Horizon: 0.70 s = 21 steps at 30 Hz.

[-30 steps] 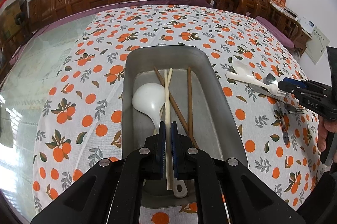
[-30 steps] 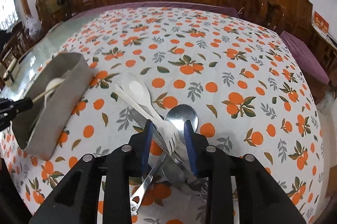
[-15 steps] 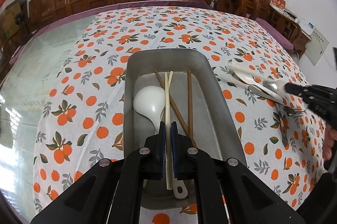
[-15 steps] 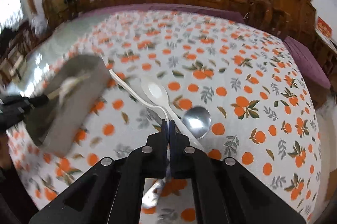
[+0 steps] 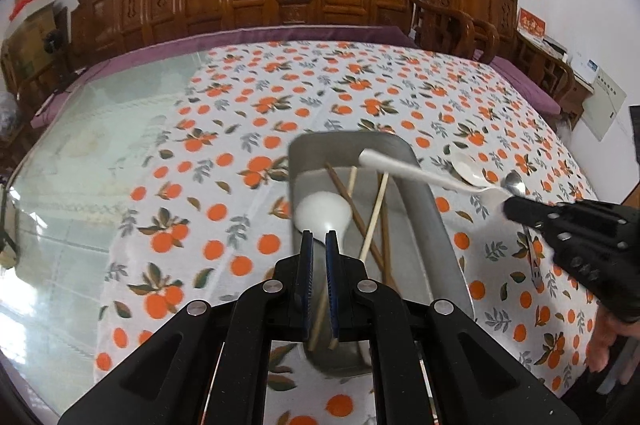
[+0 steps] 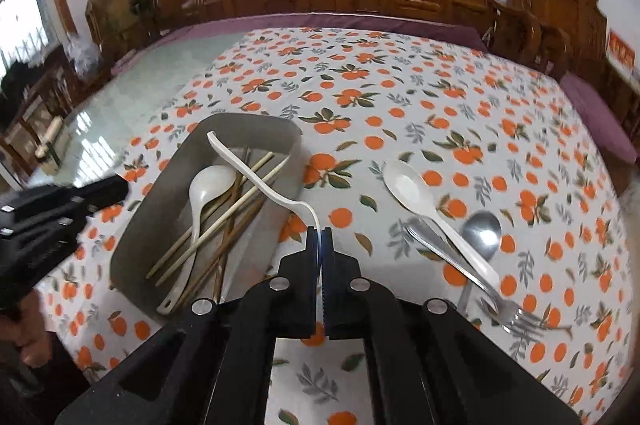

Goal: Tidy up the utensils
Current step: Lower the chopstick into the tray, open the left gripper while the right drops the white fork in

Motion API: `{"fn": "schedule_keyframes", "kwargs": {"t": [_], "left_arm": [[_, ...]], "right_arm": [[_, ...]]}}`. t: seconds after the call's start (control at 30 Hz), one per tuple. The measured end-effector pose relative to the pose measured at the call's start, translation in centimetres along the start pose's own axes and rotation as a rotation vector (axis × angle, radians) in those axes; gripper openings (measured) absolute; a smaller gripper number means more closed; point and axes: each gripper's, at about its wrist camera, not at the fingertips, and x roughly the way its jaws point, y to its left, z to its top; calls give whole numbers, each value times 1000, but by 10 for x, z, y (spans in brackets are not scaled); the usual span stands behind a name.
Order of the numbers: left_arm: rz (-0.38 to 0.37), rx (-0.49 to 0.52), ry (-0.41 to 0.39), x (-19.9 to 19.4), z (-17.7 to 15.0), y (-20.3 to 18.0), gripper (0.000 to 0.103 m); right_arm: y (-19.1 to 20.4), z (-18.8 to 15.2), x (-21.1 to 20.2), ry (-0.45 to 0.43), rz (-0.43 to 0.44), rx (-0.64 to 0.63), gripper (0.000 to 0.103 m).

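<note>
Jaws of the right gripper [image 6: 320,237] pinch a white plastic spoon [image 6: 256,173] by its bowl end, handle slanting up-left over the grey metal tray [image 6: 132,237]. Left gripper [image 5: 319,245] is closed on nothing, hovering above the tray's near end. More utensils wait on the tabletop.

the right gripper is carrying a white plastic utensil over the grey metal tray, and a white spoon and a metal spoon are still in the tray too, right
Not quite. The right gripper does hold the white plastic utensil over the grey metal tray, and a white spoon lies inside. The metal spoon, though, lies on the orange-patterned tablecloth, as the right wrist view shows.
</note>
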Motion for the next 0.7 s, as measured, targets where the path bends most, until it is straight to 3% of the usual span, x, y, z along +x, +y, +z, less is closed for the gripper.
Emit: {"fn": "schedule_keyframes", "kwargs": {"t": [0.2, 0.4, 0.57, 0.7], "left_arm": [[15, -20, -30, -16, 4, 22, 5], [25, -40, -44, -23, 6, 38, 6], [21, -50, -51, -25, 8, 43, 6], [21, -58, -52, -26, 8, 46, 6]], "right_arm": [[39, 18, 17, 12, -80, -98, 3], [55, 31, 37, 34, -159, -153, 3], [67, 34, 42, 36, -138, -168, 5], [74, 28, 37, 48, 6, -144, 13]]}}
